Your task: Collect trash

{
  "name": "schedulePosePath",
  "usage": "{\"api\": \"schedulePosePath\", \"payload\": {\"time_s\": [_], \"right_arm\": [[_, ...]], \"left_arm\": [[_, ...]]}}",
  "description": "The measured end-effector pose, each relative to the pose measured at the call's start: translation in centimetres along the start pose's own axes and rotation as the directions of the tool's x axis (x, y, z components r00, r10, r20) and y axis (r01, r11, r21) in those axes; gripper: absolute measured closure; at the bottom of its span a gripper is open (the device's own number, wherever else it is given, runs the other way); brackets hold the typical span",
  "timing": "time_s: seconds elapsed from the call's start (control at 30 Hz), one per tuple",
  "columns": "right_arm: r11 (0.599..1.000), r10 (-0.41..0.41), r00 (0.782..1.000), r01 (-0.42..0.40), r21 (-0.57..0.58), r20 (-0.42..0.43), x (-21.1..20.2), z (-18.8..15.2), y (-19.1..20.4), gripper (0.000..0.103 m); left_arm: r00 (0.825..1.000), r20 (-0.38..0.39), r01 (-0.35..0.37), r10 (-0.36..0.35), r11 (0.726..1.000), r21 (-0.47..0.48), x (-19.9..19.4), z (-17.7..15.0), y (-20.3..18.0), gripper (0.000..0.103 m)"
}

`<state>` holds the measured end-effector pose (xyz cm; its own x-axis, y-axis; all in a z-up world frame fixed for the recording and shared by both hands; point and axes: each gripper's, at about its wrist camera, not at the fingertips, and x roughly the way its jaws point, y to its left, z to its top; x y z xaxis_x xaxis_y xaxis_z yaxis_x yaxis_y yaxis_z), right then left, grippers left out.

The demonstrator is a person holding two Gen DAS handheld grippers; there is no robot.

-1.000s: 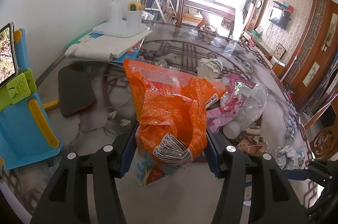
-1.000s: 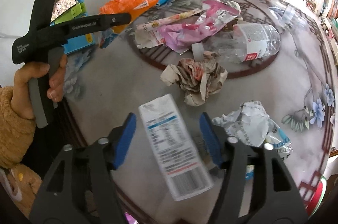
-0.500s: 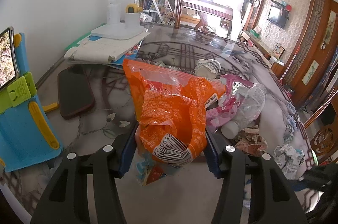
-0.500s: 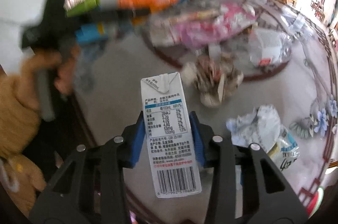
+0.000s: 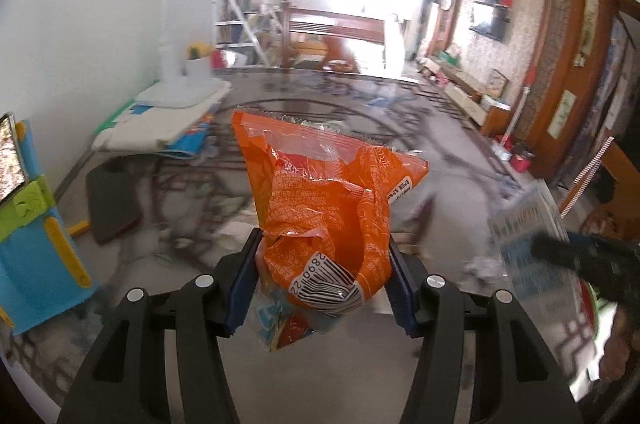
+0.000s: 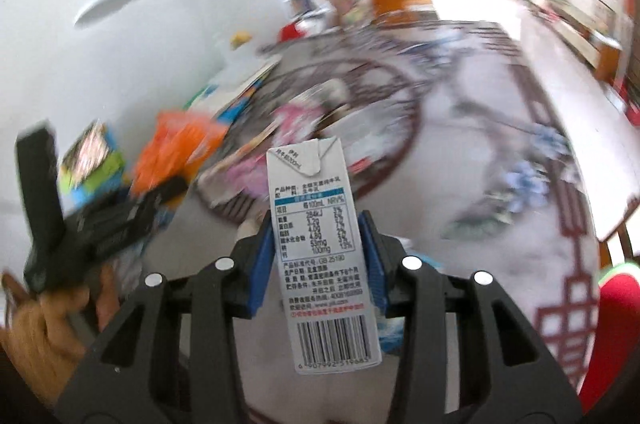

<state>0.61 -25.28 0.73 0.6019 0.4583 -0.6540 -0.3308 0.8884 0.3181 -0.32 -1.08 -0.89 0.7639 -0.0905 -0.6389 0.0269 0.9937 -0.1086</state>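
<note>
Trash is in both my hands above the desk [image 5: 452,160]: my left fingers [image 5: 240,288] clench the orange bag [image 5: 320,200], my right fingers [image 6: 262,266] grip the milk carton [image 6: 320,256]. The bag is pinched only at its bunched lower end, so I judge a fast swing could slide it out.

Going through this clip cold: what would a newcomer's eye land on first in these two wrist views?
First, the crumpled orange snack bag, clamped in the left gripper and filling the middle of its view. Next, the white milk carton with its barcode, upright and pinched in the right gripper. Behind both, the patterned table with its litter is a blur.
</note>
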Motion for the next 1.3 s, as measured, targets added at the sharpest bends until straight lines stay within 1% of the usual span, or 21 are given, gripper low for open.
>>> {"api": "schedulePosePath", "payload": {"time_s": [0.1,0.2,0.27,0.33,0.43,0.5,0.57,0.67,0.77,0.8,0.87,0.93,0.97,1.03,1.07,1.17,1.23,1.27,1.3], "right_arm": [[0.994,-0.038,0.998,0.032,0.106,0.053,-1.7,0.1,-2.7,0.063],[0.98,-0.072,0.994,0.055,0.19,0.081,-3.3,-0.4,-5.3,0.063],[0.971,-0.069,0.992,0.044,0.234,0.101,-4.5,-0.9,-6.8,0.063],[0.966,-0.082,0.99,0.051,0.253,0.112,-5.3,-1.2,-7.7,0.063],[0.961,-0.127,0.984,0.091,0.262,0.125,-6.7,-2.1,-9.1,0.063],[0.954,-0.137,0.981,0.093,0.286,0.138,-7.7,-2.6,-10.2,0.063],[0.945,-0.162,0.975,0.109,0.309,0.151,-8.6,-3.1,-11.2,0.063],[0.925,-0.218,0.96,0.146,0.352,0.176,-10.5,-3.8,-13.0,0.063],[0.881,-0.235,0.953,0.126,0.457,0.191,-12.0,-4.6,-15.7,0.063],[0.851,-0.239,0.951,0.109,0.513,0.195,-12.6,-5.2,-17.1,0.063],[0.813,-0.254,0.947,0.099,0.574,0.197,-13.3,-5.8,-18.6,0.063],[0.764,-0.306,0.935,0.129,0.632,0.179,-14.3,-6.9,-20.3,0.063],[0.748,-0.328,0.929,0.147,0.647,0.169,-14.6,-7.2,-20.8,0.063],[0.704,-0.383,0.911,0.181,0.687,0.152,-15.6,-8.3,-22.1,0.063],[0.692,-0.396,0.906,0.186,0.698,0.151,-15.9,-8.6,-22.5,0.063],[0.636,-0.449,0.883,0.206,0.743,0.139,-17.2,-10.1,-24.2,0.063],[0.604,-0.475,0.87,0.216,0.767,0.13,-17.8,-10.8,-25.2,0.063],[0.591,-0.485,0.865,0.216,0.777,0.129,-18.1,-10.9,-25.5,0.063],[0.569,-0.5,0.856,0.213,0.794,0.129,-18.5,-11.4,-25.9,0.063]], "left_arm": [[0.999,-0.003,0.035,-0.035,0.999,0.033,-0.4,-0.1,-2.4,0.049],[0.997,-0.014,0.082,-0.082,0.995,0.051,-0.5,-0.1,-4.8,0.049],[0.994,-0.022,0.108,-0.106,0.992,0.058,-0.5,-0.1,-6.2,0.049],[0.99,-0.035,0.14,-0.138,0.988,0.06,-0.4,-0.2,-7.6,0.049],[0.981,-0.058,0.189,-0.185,0.98,0.061,-0.1,-0.4,-9.9,0.049],[0.974,-0.078,0.216,-0.211,0.974,0.065,0.2,-0.6,-11.4,0.049],[0.967,-0.096,0.245,-0.238,0.967,0.069,0.4,-0.8,-12.9,0.049],[0.955,-0.12,0.282,-0.272,0.956,0.076,0.7,-1.0,-15.1,0.049],[0.942,-0.139,0.318,-0.304,0.944,0.085,1.0,-1.0,-17.2,0.049],[0.938,-0.146,0.331,-0.316,0.939,0.095,1.1,-1.1,-18.2,0.049],[0.927,-0.164,0.357,-0.336,0.926,0.121,1.3,-1.3,-20.3,0.049],[0.92,-0.175,0.374,-0.349,0.917,0.137,1.5,-1.5,-22.0,0.049],[0.914,-0.185,0.387,-0.36,0.911,0.144,1.7,-1.7,-23.1,0.049],[0.903,-0.205,0.409,-0.378,0.901,0.143,2.3,-1.6,-24.7,0.049],[0.894,-0.218,0.425,-0.39,0.894,0.14,2.6,-1.6,-25.5,0.049],[0.875,-0.248,0.458,-0.415,0.876,0.15,3.3,-1.8,-27.9,0.049],[0.856,-0.279,0.49,-0.436,0.855,0.168,3.9,-2.0,-30.3,0.049],[0.851,-0.289,0.498,-0.438,0.849,0.178,4.1,-2.1,-31.1,0.049],[0.843,-0.307,0.51,-0.442,0.838,0.195,4.5,-2.3,-32.4,0.049]]}}
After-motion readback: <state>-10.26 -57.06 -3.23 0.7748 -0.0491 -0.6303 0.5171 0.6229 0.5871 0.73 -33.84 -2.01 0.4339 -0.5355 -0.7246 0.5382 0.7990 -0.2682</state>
